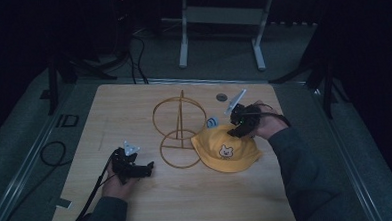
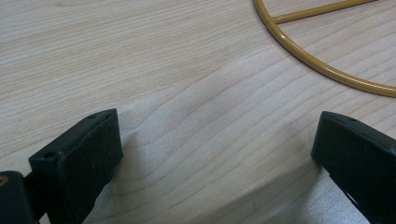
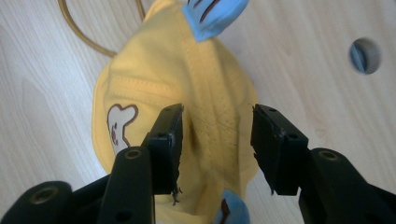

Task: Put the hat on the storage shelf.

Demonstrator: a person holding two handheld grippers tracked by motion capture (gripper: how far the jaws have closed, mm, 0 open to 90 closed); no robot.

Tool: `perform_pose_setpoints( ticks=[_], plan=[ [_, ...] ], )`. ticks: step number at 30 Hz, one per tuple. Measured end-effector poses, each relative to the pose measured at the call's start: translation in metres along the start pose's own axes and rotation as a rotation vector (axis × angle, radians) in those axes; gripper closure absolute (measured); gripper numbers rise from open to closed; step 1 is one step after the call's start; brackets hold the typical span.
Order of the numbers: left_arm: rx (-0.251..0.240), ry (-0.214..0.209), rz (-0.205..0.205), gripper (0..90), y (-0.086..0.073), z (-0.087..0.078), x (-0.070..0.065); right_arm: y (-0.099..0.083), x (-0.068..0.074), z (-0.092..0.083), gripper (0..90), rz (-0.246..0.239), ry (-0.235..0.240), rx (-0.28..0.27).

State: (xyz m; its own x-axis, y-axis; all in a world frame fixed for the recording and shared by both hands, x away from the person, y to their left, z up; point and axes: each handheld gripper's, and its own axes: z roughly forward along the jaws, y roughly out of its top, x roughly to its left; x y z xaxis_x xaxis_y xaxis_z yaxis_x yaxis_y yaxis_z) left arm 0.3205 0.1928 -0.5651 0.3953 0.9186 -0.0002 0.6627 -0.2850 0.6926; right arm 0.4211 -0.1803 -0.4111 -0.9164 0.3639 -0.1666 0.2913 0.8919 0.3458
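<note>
Wire stand [image 2: 322,65] & hat [image 3: 187,107] cut off by frame edges.

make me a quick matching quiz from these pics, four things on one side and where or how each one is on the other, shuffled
Things:
1. yellow fabric hat with bear face
2. gold wire hat stand
3. left gripper
4. right gripper

Places or states:
A. open over bare wood, near the stand's base ring
B. upright at the table's middle
C. jaws open astride the hat's crown
D. lying on the table, right of the stand

Pairs: 1-D, 2-B, 3-A, 4-C

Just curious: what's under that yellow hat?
The hat lies on the wooden table, its edge over the gold wire stand's base ring. Anything beneath its crown is covered.
</note>
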Motion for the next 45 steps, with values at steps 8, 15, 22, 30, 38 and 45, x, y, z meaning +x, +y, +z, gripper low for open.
perform_pose_setpoints(
  ticks=[8,15,22,30,38,45],
  plan=[
    [-0.001,0.0,-0.001,1.9,0.0,0.0,0.0,0.006,-0.002,0.012,61.2,0.0,0.027,0.037],
    [0.0,0.0,0.0,1.9,0.0,0.0,0.0,0.008,0.0,0.013,76.0,-0.033,0.02,0.086],
    [0.0,0.0,0.0,1.9,0.0,0.0,0.0,0.007,0.004,0.009,78.3,-0.065,-0.022,0.105],
    [0.0,-0.001,-0.001,1.9,0.0,0.0,0.0,0.002,0.007,0.0,78.5,-0.084,-0.086,0.095],
    [-0.001,0.0,-0.001,1.9,0.0,0.0,0.0,-0.005,0.009,-0.006,78.4,-0.094,-0.125,0.102],
    [0.0,0.0,-0.001,1.9,0.0,0.0,0.0,-0.012,0.01,-0.016,78.4,-0.081,-0.172,0.061]
  ],
)
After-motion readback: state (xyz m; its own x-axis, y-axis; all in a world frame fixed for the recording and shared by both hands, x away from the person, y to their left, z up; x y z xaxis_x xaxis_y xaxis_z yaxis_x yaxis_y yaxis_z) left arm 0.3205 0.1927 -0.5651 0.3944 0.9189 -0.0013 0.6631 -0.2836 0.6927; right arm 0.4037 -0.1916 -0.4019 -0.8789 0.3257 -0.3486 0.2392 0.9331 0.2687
